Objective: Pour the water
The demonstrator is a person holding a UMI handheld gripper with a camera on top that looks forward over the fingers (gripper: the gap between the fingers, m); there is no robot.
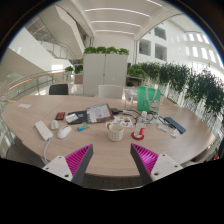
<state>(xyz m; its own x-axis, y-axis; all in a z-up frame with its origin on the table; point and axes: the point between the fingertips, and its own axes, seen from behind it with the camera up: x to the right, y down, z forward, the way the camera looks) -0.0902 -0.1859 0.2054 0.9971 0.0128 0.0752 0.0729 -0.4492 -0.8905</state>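
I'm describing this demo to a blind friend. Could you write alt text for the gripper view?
An open gripper with pink pads hangs above a round wooden table, nothing between its fingers. Just ahead stands a white mug, with a green pitcher beyond it amid scattered clutter. Potted plants line the bright atrium behind.

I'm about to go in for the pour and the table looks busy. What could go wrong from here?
The gripper is open and empty, short of the white cup.
1. The cup stands among small items near a laptop; a spill could reach them.
2. The green container lies beyond the cup, so reaching for it may knock the cup.
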